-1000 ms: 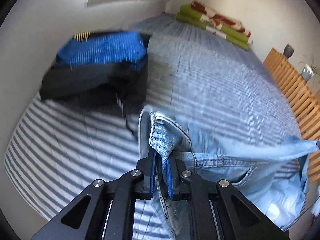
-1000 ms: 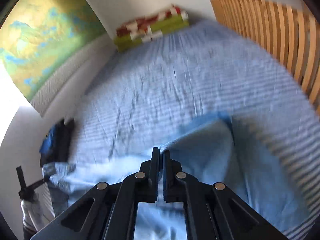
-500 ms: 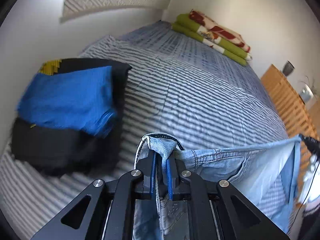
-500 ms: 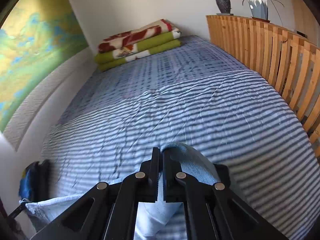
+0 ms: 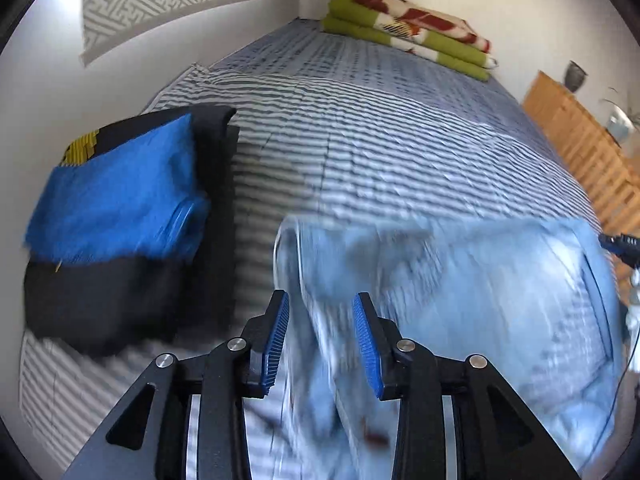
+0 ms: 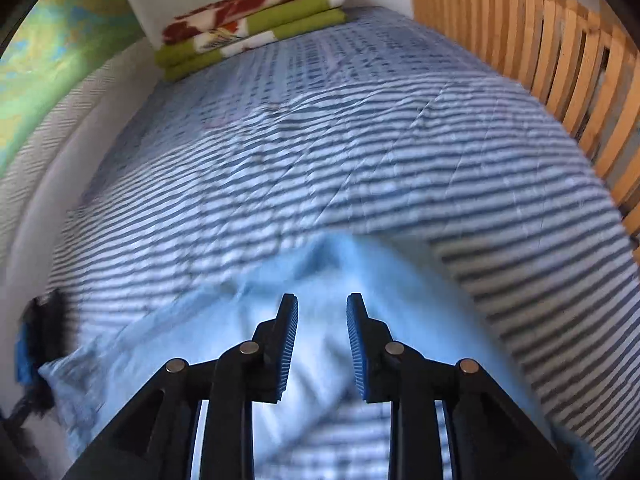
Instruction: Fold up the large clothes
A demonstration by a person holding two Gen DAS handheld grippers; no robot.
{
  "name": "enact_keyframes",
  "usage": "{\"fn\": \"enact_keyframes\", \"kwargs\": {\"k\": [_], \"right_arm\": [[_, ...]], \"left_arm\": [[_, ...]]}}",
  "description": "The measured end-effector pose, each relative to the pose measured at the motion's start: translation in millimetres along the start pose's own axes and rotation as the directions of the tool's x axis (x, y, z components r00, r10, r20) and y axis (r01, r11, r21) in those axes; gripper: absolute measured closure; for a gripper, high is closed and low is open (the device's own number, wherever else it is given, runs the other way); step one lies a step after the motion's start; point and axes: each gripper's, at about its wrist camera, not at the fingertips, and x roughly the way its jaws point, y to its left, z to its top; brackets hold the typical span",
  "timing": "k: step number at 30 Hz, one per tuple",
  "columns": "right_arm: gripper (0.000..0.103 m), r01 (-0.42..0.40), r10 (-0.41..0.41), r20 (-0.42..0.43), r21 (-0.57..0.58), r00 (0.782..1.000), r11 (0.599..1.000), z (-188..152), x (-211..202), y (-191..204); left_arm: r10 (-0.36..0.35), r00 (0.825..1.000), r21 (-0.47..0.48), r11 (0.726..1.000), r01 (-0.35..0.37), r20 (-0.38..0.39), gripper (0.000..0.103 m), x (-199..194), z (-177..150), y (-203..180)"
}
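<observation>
Light blue jeans (image 5: 460, 280) lie blurred across the near part of the striped bed (image 5: 380, 140). My left gripper (image 5: 322, 308) has its jaws opening; the waistband edge hangs loose between the blue pads (image 5: 278, 340) and they no longer press on it. In the right wrist view the jeans (image 6: 312, 280) spread below my right gripper (image 6: 322, 310), whose jaws are also opening, the pads (image 6: 356, 344) apart above the cloth. The other gripper's tip (image 5: 620, 242) shows at the far right edge of the left wrist view.
A folded stack, a blue garment (image 5: 120, 196) on black ones (image 5: 108, 300), sits at the bed's left side by the wall. Folded green and red blankets (image 6: 248, 20) lie at the head. A wooden slatted frame (image 6: 560, 52) runs along the right side.
Both grippers were shut on the jeans and have let go, jaws now apart. The jeans have dropped onto the bed. Both views shifted lower and closer to the bedding.
</observation>
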Motion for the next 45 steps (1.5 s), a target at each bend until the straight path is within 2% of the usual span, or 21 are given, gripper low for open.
{"fn": "enact_keyframes", "kwargs": {"k": [3,5,8,11,14,16,19,21,22,25,28,30,33,36,38,40,41,42,44,45], "right_arm": [[0.078,-0.062,0.062,0.036,-0.003,0.997,0.998,-39,-50,-10],[0.075,-0.103,0.102,0.053,0.025,0.993,0.994,-78,-86,-25],[0.073,-0.095,0.092,0.059,0.041,0.994,0.995,-137,-129,-48],[0.072,-0.007,0.006,0.053,0.033,0.999,0.999,-198,-162,-69],[0.067,0.047,-0.049,0.043,0.037,0.998,0.998,-252,-185,-92],[0.062,0.039,-0.042,0.029,0.077,0.999,0.996,-279,-193,-107],[0.055,-0.005,0.003,0.015,0.177,1.000,0.984,-306,-193,-131],[0.052,-0.036,0.037,-0.004,0.224,0.999,0.974,-316,-184,-139],[0.052,-0.045,0.050,-0.017,0.231,0.999,0.972,-321,-178,-139],[0.051,-0.032,0.049,-0.074,0.210,0.996,0.977,-330,-156,-130],[0.053,-0.032,0.054,-0.116,0.185,0.992,0.982,-335,-140,-116],[0.096,-0.034,0.055,-0.123,0.171,0.991,0.985,-336,-140,-108],[0.098,-0.059,0.066,-0.032,0.179,0.997,0.982,-330,-171,-104],[0.098,-0.099,0.090,0.055,0.180,0.994,0.979,-322,-214,-97],[0.098,-0.127,0.109,0.103,0.179,0.989,0.976,-319,-242,-90],[0.098,-0.112,0.095,0.100,0.178,0.990,0.978,-320,-254,-81],[0.092,-0.107,0.095,0.078,0.167,0.992,0.980,-322,-252,-77],[0.082,-0.096,0.091,0.041,0.148,0.995,0.984,-323,-247,-73],[0.062,-0.047,0.049,-0.013,0.112,0.999,0.993,-329,-235,-74],[0.062,-0.021,0.021,-0.006,0.122,1.000,0.992,-332,-233,-79]], "left_arm": [[-0.021,1.000,0.025,0.999,0.021,-0.008,0.059,-33,-51,3],[-0.040,0.998,0.031,0.999,0.042,-0.044,0.055,-42,-88,1],[-0.061,0.992,0.047,0.997,0.067,-0.113,0.054,-43,-139,-6],[-0.082,0.981,0.052,0.994,0.092,-0.173,0.049,-39,-183,-20],[-0.130,0.969,0.008,0.991,0.135,-0.212,0.043,-29,-212,-25],[-0.143,0.963,0.012,0.989,0.150,-0.229,0.043,-21,-221,-38],[-0.105,0.973,0.059,0.991,0.119,-0.205,0.043,-19,-226,-57],[-0.093,0.975,0.056,0.993,0.106,-0.201,0.064,-15,-228,-61],[-0.084,0.974,0.040,0.995,0.094,-0.210,0.082,-11,-228,-60],[-0.101,0.973,0.005,0.994,0.105,-0.209,0.089,-12,-227,-57],[-0.089,0.985,0.013,0.996,0.092,-0.150,0.090,-40,-223,-51],[-0.069,0.992,0.025,0.997,0.072,-0.105,0.091,-62,-219,-42],[-0.070,0.997,-0.011,0.998,0.069,-0.037,0.091,-103,-206,-10],[-0.100,0.995,-0.053,0.994,0.100,-0.007,0.092,-130,-188,22],[-0.081,0.997,-0.059,0.995,0.081,0.006,0.091,-141,-180,38],[-0.055,0.998,-0.042,0.998,0.055,-0.011,0.091,-142,-183,47],[-0.033,0.998,-0.036,0.999,0.032,-0.046,0.090,-137,-189,52],[0.006,0.996,-0.026,1.000,-0.009,-0.088,0.088,-126,-192,53],[0.121,0.982,-0.019,0.992,-0.125,-0.142,0.088,-108,-197,60],[0.129,0.980,-0.025,0.991,-0.134,-0.154,0.088,-105,-198,64]]}}
